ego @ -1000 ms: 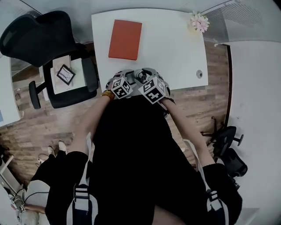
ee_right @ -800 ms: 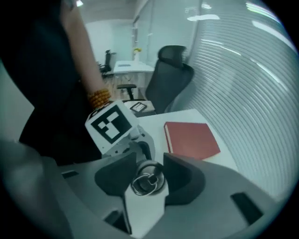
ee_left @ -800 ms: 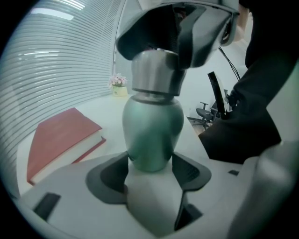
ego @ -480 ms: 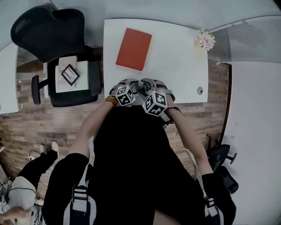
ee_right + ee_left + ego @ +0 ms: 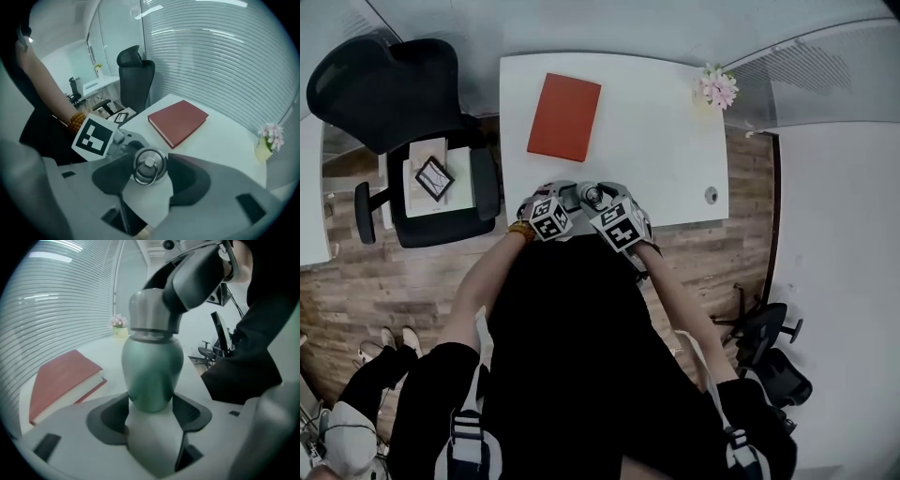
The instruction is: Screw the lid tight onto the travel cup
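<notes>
Your left hand-held gripper point(image 5: 152, 404) clamps the cup point(image 5: 152, 362). Your right hand-held gripper point(image 5: 150, 177) is opening around the seated lid point(image 5: 149, 165). Tightening looks unfinished.

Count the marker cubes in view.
2: the left cube and the right cube, side by side at the table's near edge. No others seem hidden.

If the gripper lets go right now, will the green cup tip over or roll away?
Probably tippy: the cup bulges in the middle and narrows toward its bottom, with a metal lid on top. Lying down it would likely roll, being round. Its smooth skin looks slippery, though the left gripper clamps both sides.
</notes>
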{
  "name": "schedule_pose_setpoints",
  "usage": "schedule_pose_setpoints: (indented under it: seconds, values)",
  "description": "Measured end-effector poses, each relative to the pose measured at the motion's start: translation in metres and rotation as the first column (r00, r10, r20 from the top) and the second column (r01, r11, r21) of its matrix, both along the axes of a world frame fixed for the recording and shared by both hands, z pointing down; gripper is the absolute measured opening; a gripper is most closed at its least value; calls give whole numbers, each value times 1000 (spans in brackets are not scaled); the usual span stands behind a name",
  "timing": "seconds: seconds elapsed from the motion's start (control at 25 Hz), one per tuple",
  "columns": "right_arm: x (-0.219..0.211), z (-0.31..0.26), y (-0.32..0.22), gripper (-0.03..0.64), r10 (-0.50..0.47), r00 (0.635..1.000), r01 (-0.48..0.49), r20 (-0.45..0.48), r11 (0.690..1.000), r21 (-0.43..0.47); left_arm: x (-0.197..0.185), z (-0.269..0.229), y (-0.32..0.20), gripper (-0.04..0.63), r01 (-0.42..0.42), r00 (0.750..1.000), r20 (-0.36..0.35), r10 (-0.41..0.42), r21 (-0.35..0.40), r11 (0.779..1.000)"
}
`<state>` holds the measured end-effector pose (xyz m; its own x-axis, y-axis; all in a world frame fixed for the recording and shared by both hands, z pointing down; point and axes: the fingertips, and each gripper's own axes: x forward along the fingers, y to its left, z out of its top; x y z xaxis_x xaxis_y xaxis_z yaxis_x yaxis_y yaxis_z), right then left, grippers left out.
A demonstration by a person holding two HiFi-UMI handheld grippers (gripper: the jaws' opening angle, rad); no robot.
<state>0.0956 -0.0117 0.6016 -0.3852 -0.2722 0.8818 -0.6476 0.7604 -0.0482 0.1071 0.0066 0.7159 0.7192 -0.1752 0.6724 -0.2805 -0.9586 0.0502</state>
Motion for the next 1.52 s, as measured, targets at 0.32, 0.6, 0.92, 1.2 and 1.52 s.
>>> schedule_pose_setpoints:
  seconds: [0.32, 0.6, 0.92, 1.2, 1.52]
  values:
    - [2, 1, 10, 235, -539, 825, 549, -169, 836, 14, 7, 1, -4, 299, -8, 1000, 16, 9, -18, 1000]
    - [-5, 3, 17, 238, -679, 675, 719, -291, 694, 48, 5, 1, -3, 299, -2, 1000, 18, 3, -17, 1000]
    - [5, -14, 3, 313, 77, 986, -76, 149, 997, -8, 3, 1, -4, 298, 7, 1000, 25, -7, -11, 1000]
    - [6, -4, -4, 236, 106, 993, -109, 48, 991, 76, 5, 2, -4, 298, 5, 1000, 27, -5, -5, 1000]
    - [-3, -1, 10, 235, -331, 938, 340, -102, 937, 83, 4, 3, 1, 298, 3, 1000, 31, -3, -5, 1000]
